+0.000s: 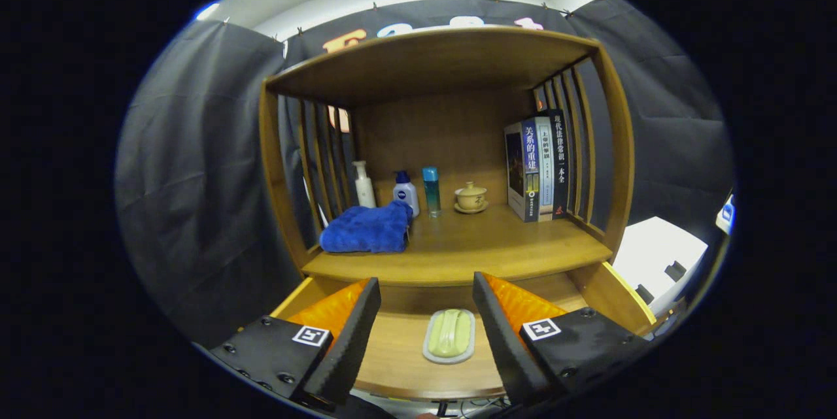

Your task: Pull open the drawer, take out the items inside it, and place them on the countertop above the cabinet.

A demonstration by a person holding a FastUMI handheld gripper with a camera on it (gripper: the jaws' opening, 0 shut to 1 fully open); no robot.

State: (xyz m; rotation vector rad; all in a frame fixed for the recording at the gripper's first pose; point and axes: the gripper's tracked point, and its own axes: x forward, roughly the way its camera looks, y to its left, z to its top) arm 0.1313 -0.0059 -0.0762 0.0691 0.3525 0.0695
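Right now my tongs (pixel 425 334) are spread wide, pinching nothing, poised above the pulled-out drawer (pixel 399 367) of a wooden cabinet (pixel 614 144). Down in the drawer, between my two fingers and a little beyond their tips, lies a pale green soap dish (pixel 449 335), flat on the drawer bottom and touching neither finger. The drawer's wooden side walls run out past my fingers on either hand. Just above the drawer is the surface (pixel 484 246), the wooden top of the cabinet, roofed by a shelf with slatted sides. On the surface, near its left front, sits a crumpled blue towel (pixel 367 229). Behind the towel, along the back panel, stand a white pump bottle (pixel 363 185), a white bottle with a blue cap (pixel 406 193) that the towel partly hides, and a slim teal bottle (pixel 431 191), all upright and close together in a row. Just to the right of them rests a small lidded cup (pixel 471 197) on its saucer. Farther right, against the slats, three books (pixel 539 167) stand upright, pressed side by side with their spines facing me. Black cloth hangs behind and beside the cabinet.
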